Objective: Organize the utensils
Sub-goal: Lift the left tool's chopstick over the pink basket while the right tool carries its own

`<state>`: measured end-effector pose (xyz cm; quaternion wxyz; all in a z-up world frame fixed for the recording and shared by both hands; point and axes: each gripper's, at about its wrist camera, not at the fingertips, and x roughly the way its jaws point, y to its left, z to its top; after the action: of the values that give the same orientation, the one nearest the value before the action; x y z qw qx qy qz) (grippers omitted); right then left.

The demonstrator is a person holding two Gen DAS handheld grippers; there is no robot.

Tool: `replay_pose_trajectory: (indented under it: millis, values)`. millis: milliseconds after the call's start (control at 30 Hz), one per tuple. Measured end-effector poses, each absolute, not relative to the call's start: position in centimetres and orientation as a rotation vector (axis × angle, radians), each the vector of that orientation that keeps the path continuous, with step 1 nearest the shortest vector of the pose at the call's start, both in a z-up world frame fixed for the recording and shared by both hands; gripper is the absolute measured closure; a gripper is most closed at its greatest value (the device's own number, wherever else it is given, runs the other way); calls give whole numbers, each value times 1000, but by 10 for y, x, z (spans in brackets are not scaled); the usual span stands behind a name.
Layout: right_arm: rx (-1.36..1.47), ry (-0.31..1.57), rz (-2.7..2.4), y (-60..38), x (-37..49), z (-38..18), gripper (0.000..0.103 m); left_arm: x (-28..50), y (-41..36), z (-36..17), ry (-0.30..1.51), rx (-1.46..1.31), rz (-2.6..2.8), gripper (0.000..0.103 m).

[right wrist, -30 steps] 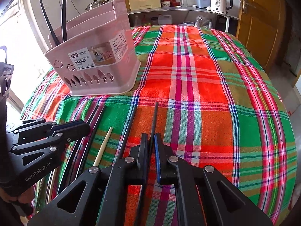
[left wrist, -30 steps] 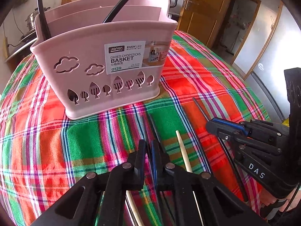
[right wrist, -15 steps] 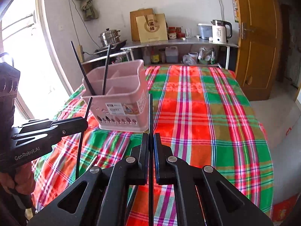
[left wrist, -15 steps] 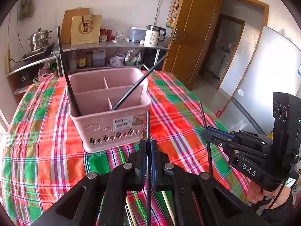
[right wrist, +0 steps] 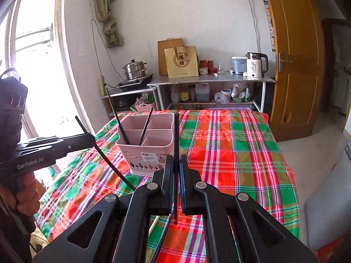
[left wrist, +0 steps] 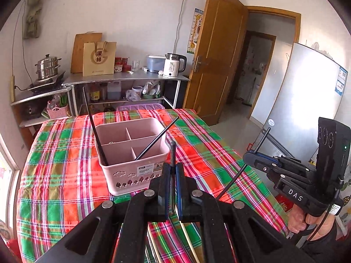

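The pink basket (left wrist: pixel 131 155) stood on the plaid tablecloth (left wrist: pixel 61 175), divided in four compartments as the left wrist view showed from above. Two black chopsticks (left wrist: pixel 97 135) were leaning in it, one against its left wall, the other (left wrist: pixel 156 139) slanting to its right rim.

In front of the basket, the left gripper (left wrist: pixel 173 175) was raised above the cloth, its jaws pressed together on one black chopstick (left wrist: pixel 173 151), which stood nearly upright between them. The right gripper (right wrist: pixel 175 168) was held the same way, clamped on another black chopstick (right wrist: pixel 176 135), its tip just beside the basket's right edge in that view. So four black chopsticks were counted: two in the basket, two gripped.

The left wrist view also showed pale wooden chopsticks (left wrist: pixel 188 239) lying on the cloth below the gripper, nearer than the basket; how many, I could not tell. The right wrist view did not show them clearly, but it showed the left gripper (right wrist: pixel 87 139) from the side, left of the basket, with a hand (right wrist: pixel 24 195) on its handle. Behind the basket was a metal shelf (right wrist: pixel 210 79) with one white kettle (right wrist: pixel 255 65).
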<state>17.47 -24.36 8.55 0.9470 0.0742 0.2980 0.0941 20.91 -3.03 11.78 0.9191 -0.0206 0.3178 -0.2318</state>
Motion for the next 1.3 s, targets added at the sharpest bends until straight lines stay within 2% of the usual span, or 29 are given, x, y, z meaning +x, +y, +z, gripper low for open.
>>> replay_pose_trajectory:
  millis: [433,1000,1300]
  values:
    - [130,583,256,-229,180,103,98,211,-12,131,662,-49,-470,99]
    - [130,424,350,-185,240,176,98,253,32,235,496,-55,-361,99]
    - [165,433,341,-175,283,160,98,302,46,210,548,-82,-330,99]
